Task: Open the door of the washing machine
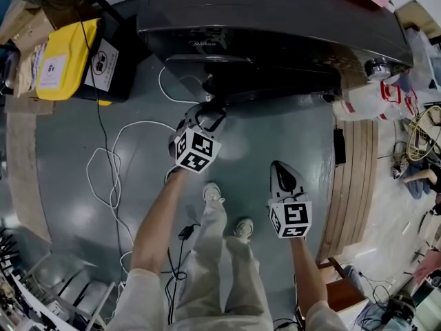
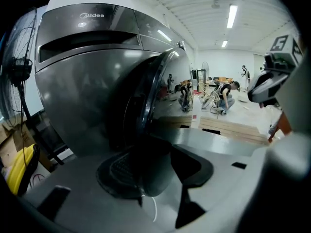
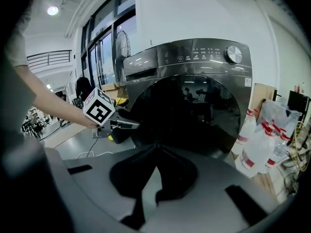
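Standing in front of the washing machine (image 1: 275,19), which sits on the far side of the grey floor (image 1: 62,185) with its front facing me. The round dark door (image 3: 194,110) is in the middle of that front, below the control panel with the knob (image 3: 233,54) at its right.

My left hand-held gripper (image 2: 155,164) is up at the left edge of the door. Its jaws stand fairly wide, one on each side of the door's rim (image 2: 148,106), and the pads look like they're pinching it. There's a dark gap between the rim and the machine's body on that side, so the door looks cracked open a bit, though I can't swear how far.

My right hand-held gripper (image 3: 155,148) is nearer to me and off to the right, well apart from the machine. It points toward the door with its jaws pressed together at the tips and nothing between them.

Other stuff around: a yellow container (image 1: 65,57) to the left of the machine, a white cable (image 1: 103,171) looping over the floor on the left, some plastic bottles (image 3: 260,149) just right of the machine, and wooden boards (image 1: 355,178) on the right.
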